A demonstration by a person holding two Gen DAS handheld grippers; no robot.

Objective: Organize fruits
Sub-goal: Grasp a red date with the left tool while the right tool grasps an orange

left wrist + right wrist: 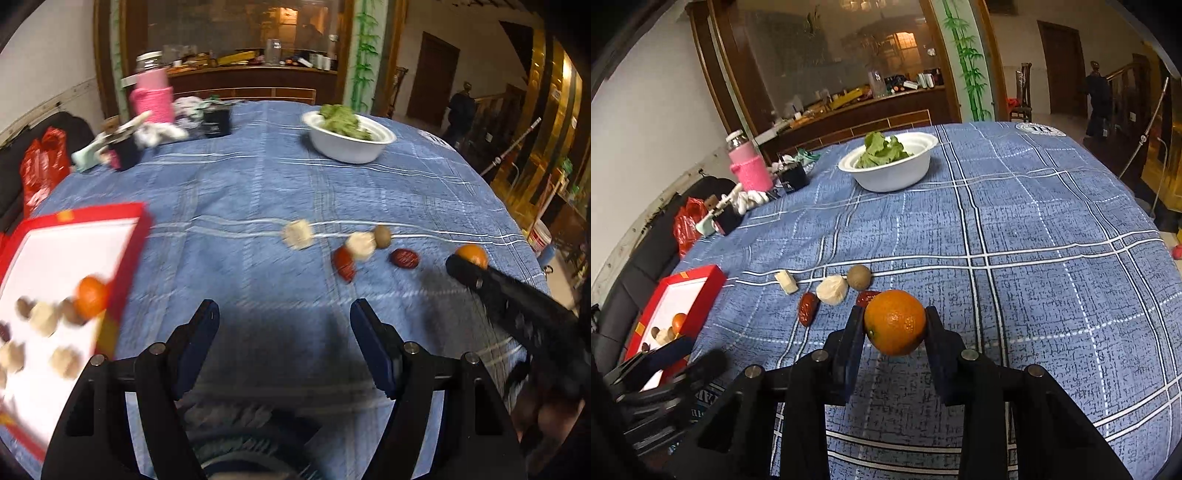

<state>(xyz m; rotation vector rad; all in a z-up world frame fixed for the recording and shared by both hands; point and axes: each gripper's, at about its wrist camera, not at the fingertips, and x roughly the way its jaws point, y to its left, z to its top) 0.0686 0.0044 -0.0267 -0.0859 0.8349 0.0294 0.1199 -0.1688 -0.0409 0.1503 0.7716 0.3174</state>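
Blue checked tablecloth (1034, 258) carries a white bowl of greens (890, 166). Right gripper (894, 325) clamps a round orange (894, 322), just beside wrinkled red dates (807, 308), pale chunks (832, 290) and a brown fruit (858, 277). Left gripper (284, 325) gapes empty near the red-rimmed tray (122, 258).

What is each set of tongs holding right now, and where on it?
The right tongs clamp the orange across its middle, pads on opposite sides. The left tongs are open and empty.

We've got a dim room w/ white wall (646, 122), dark wood cabinet (849, 110) behind glass, bamboo-painted pillar (967, 59), brown door (1060, 66), chair (1023, 96) nearby.
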